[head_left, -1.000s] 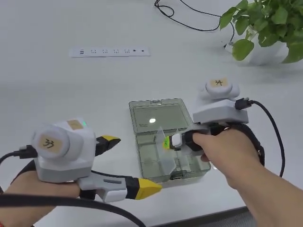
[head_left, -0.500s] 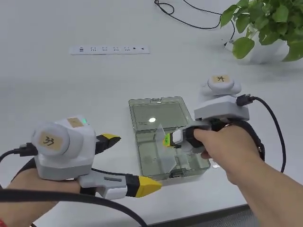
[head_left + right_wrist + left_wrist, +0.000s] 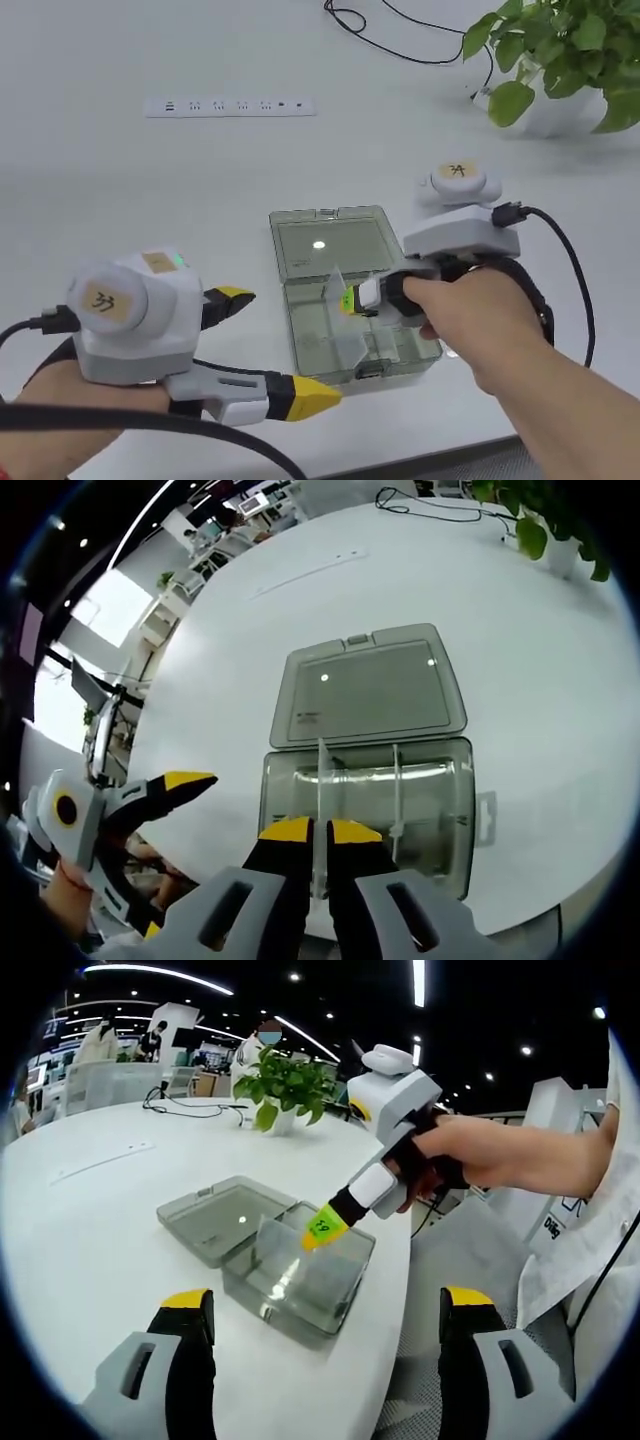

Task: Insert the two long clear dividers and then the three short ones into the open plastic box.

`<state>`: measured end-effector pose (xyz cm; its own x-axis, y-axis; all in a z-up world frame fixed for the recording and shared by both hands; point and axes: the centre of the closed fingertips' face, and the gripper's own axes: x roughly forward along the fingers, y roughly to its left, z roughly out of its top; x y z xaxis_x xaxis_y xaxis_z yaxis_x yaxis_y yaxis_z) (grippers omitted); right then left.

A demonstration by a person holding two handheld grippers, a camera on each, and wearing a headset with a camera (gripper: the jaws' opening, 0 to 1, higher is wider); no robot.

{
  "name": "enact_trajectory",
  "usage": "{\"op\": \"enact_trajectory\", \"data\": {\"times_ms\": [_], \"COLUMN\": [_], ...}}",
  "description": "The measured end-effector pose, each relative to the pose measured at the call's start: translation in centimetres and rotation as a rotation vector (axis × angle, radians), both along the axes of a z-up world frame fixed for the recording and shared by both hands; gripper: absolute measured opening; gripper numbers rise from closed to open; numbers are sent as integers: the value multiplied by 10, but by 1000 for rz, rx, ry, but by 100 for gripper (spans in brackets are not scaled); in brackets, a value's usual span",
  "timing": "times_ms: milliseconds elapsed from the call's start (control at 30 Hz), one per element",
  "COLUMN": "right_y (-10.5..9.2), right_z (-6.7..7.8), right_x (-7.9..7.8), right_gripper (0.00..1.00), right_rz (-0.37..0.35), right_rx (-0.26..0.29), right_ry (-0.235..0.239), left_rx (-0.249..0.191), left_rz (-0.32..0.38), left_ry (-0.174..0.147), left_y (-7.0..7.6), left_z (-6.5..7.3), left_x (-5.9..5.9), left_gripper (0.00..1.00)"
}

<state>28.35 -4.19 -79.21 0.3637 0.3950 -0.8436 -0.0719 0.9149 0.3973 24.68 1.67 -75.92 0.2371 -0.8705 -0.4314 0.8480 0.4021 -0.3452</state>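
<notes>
The open clear plastic box (image 3: 300, 345) lies on the white table with its lid (image 3: 325, 245) folded flat behind it. My right gripper (image 3: 350, 300) reaches in from the right and is shut on a clear divider (image 3: 335, 295) standing upright in the box. In the right gripper view, the shut jaws (image 3: 320, 832) pinch that divider (image 3: 320, 775), and a second divider (image 3: 397, 780) stands to its right inside the box (image 3: 440, 810). My left gripper (image 3: 270, 345) hovers open at the box's left front. In its own view, the left gripper (image 3: 325, 1305) faces the box (image 3: 330, 1290) and the right gripper (image 3: 322, 1228).
A white power strip (image 3: 230, 106) lies at the back of the table. A potted plant (image 3: 560, 50) stands at the back right, with a black cable (image 3: 400, 45) next to it. The table's front edge (image 3: 420, 450) runs just behind the box.
</notes>
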Motion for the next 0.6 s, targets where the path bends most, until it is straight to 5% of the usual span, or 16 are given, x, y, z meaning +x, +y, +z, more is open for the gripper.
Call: {"op": "enact_trajectory", "data": {"times_ms": [433, 600], "right_y": [7, 8], "right_z": [-5, -9], "right_x": [-3, -2], "right_gripper": [7, 8], "right_rz": [86, 91], "right_rx": [-33, -2], "right_ry": [-46, -50], "left_rx": [11, 16], "left_rz": [-5, -7], "left_ry": [-7, -9], "left_y": [1, 2], "left_z": [-1, -2], "left_x": [-1, -1], "left_gripper": [97, 97]}}
